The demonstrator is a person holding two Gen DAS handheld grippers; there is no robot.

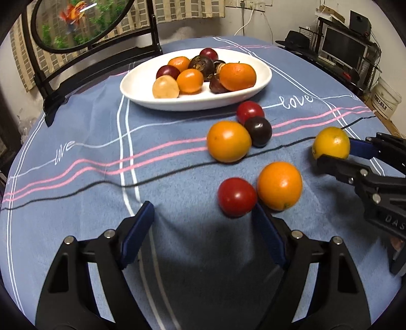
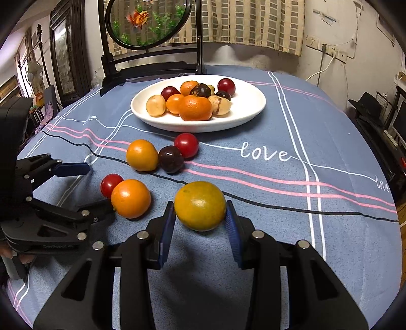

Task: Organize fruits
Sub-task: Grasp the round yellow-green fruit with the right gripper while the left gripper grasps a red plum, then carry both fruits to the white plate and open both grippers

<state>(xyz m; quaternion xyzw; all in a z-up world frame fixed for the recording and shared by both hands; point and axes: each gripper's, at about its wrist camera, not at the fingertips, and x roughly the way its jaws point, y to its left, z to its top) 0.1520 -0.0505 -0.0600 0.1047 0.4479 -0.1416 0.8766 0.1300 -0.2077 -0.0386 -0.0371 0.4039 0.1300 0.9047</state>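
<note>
A white oval plate (image 1: pixel 132 86) (image 2: pixel 253 106) holds several oranges, plums and pale fruits. Loose on the blue cloth lie an orange (image 1: pixel 228 141) (image 2: pixel 141 154), a dark plum (image 1: pixel 258 130) (image 2: pixel 170 158) and a red plum (image 1: pixel 250 111) (image 2: pixel 186 144), and nearer, a red plum (image 1: pixel 237 196) (image 2: pixel 110 184) beside an orange (image 1: pixel 279 185) (image 2: pixel 130 198). My right gripper (image 2: pixel 200 212) (image 1: pixel 332 149) is shut on a yellow-green orange (image 2: pixel 200 205) (image 1: pixel 331 146). My left gripper (image 1: pixel 203 220) (image 2: pixel 99 186) is open and empty, just short of the near red plum.
A black stand with a round fish-picture panel (image 1: pixel 76 22) (image 2: pixel 149 22) stands behind the plate. A thin black cord (image 1: pixel 152 177) (image 2: pixel 279 203) crosses the cloth. Shelves with a monitor (image 1: pixel 342 48) and a white bucket (image 1: pixel 385 99) stand right of the table.
</note>
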